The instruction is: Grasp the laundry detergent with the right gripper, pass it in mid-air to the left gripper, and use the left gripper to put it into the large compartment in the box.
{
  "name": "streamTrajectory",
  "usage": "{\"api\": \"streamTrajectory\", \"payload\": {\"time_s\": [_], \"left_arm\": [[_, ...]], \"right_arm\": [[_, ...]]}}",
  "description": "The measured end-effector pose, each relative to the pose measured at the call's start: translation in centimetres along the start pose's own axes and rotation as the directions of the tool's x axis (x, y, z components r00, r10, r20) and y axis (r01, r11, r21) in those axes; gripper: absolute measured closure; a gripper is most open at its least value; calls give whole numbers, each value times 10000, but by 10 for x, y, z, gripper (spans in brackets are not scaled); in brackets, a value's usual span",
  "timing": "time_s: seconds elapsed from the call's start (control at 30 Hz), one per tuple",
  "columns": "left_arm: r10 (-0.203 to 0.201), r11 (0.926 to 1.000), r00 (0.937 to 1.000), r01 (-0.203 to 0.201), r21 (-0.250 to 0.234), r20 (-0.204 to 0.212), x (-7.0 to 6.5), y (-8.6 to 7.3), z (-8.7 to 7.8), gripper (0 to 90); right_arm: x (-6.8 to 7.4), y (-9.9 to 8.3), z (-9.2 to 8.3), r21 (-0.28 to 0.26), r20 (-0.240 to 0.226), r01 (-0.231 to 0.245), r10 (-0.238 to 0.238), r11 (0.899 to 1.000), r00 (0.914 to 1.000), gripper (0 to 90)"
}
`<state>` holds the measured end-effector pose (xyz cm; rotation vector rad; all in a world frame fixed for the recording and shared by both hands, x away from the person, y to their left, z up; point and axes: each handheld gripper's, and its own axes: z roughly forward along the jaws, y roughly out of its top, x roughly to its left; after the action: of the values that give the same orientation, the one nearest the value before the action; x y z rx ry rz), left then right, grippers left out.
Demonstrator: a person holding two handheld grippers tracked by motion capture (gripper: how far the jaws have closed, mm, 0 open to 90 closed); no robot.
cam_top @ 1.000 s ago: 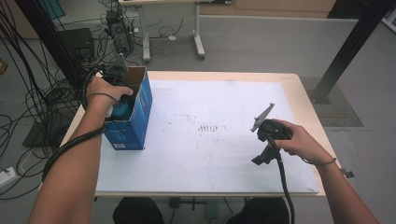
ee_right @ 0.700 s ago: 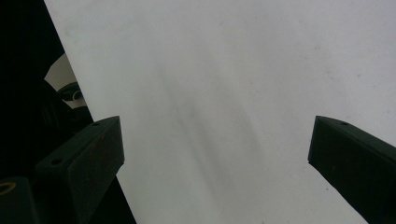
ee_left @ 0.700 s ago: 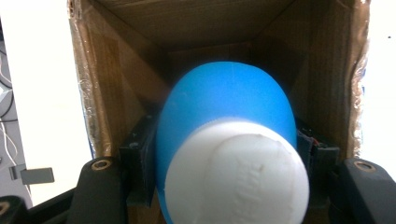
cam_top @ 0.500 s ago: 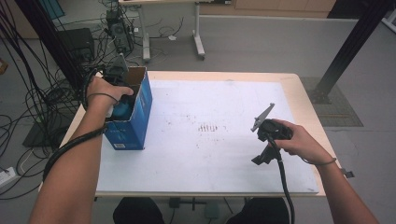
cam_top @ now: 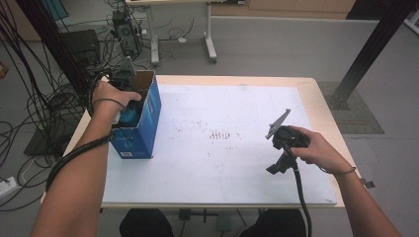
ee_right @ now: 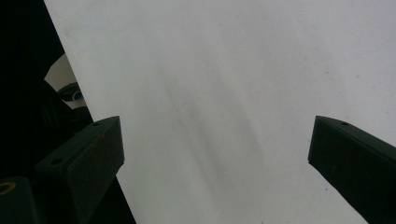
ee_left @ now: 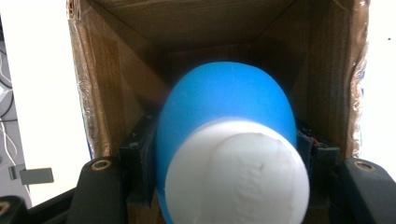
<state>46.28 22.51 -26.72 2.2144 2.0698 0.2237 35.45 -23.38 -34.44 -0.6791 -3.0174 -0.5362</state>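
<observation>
Left gripper [ee_left: 224, 154] pinches a blue-and-white ball [ee_left: 229, 154] inside the blue cardboard box [cam_top: 143, 123]; box print illegible. Right gripper [ee_right: 215, 154] spread above table [cam_top: 222, 163].

The box [cam_top: 138, 126] stands on the table [cam_top: 217, 182] near its left edge, its mouth upward. The left gripper [cam_top: 129, 106] reaches into that mouth, and the ball [ee_left: 226, 116] sits between its fingers [ee_left: 137, 161], inside the box walls. The right gripper [ee_right: 215, 154] hangs over bare tabletop well to the right, nothing between its fingers [ee_right: 91, 154].
</observation>
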Motion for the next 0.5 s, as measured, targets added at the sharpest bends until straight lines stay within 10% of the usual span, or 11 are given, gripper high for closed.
{"api": "streamTrajectory", "payload": {"time_s": [0.5], "left_arm": [[84,10000,10000,-84,19,1,0,0,0,373]], "right_arm": [[0,0,0,21,-3,13,-13,10000,10000,31]]}}
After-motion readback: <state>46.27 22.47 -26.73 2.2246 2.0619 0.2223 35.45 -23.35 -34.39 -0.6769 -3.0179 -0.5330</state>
